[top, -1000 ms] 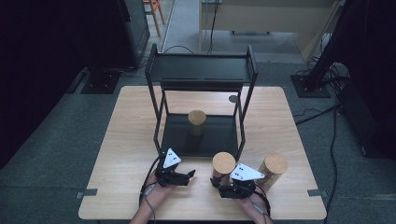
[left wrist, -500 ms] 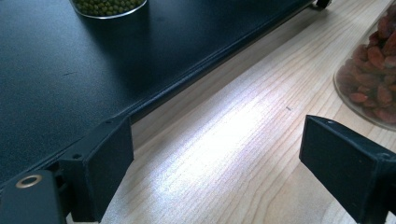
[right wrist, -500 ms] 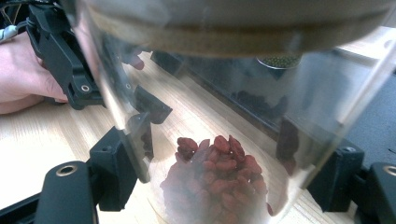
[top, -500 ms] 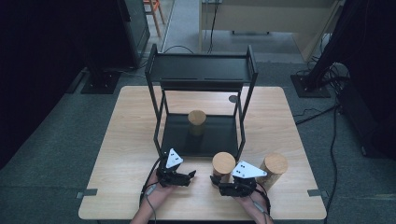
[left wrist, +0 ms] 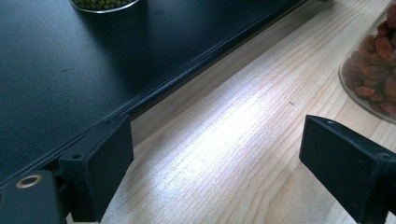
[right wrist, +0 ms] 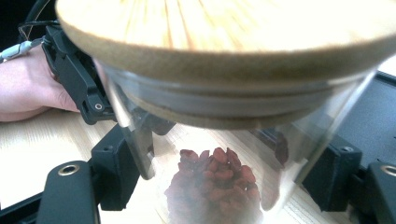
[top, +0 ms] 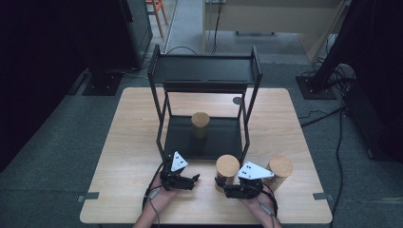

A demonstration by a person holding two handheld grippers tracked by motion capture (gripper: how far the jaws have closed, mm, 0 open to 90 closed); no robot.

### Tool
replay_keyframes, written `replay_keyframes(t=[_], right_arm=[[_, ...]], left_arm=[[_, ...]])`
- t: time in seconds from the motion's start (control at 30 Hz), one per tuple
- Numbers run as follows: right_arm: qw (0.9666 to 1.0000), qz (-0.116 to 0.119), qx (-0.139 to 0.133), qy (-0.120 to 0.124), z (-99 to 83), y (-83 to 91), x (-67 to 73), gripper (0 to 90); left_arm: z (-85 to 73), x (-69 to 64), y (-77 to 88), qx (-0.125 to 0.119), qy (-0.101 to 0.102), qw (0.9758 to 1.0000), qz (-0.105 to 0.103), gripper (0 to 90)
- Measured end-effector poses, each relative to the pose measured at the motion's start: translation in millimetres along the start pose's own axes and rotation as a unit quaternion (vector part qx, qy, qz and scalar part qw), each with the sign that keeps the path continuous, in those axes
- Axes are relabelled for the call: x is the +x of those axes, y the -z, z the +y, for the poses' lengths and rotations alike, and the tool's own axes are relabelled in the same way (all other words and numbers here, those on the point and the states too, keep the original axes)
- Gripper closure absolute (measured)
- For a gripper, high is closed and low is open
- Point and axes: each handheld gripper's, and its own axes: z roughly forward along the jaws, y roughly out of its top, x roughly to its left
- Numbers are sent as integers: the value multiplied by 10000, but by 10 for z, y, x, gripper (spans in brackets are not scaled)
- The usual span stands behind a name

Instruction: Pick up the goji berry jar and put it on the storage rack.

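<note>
Wooden table (top: 128,156) | glass jar (right wrist: 219,154), wood lid, red dried berries | right tongs (right wrist: 219,186) straddle it, grip unclear | left tongs (left wrist: 215,163) apart

We took this for a lab or test room rather than a home. At the centre of the high view stood a bare wooden table (top: 133,142) on grey carpet (top: 62,137), with a black metal rack (top: 204,76) set on it. Cables (top: 328,114) trailed over the floor at the right of the frame. Dark equipment stands (top: 102,80) filled the upper left, though we could hardly make them out in the gloom.
</note>
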Motion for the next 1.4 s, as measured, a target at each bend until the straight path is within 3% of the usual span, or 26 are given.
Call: replay_keyframes(t=[0.6,0.8,1.2,1.4], right_arm=[[9998,39,76,190,137,-3,43,252],[9998,95,79,132,190,-27,43,252],[9998,-31,11,215,255,-126,36,253],[9999,50,44,148,269,-187,28,252]], left_arm=[[8,-26,-31,202,-85,9998,26,103],[6,-19,-31,246,-37,9997,40,103],[6,-31,-38,263,-45,9996,96,103],[8,-27,-42,299,-40,9995,87,103]])
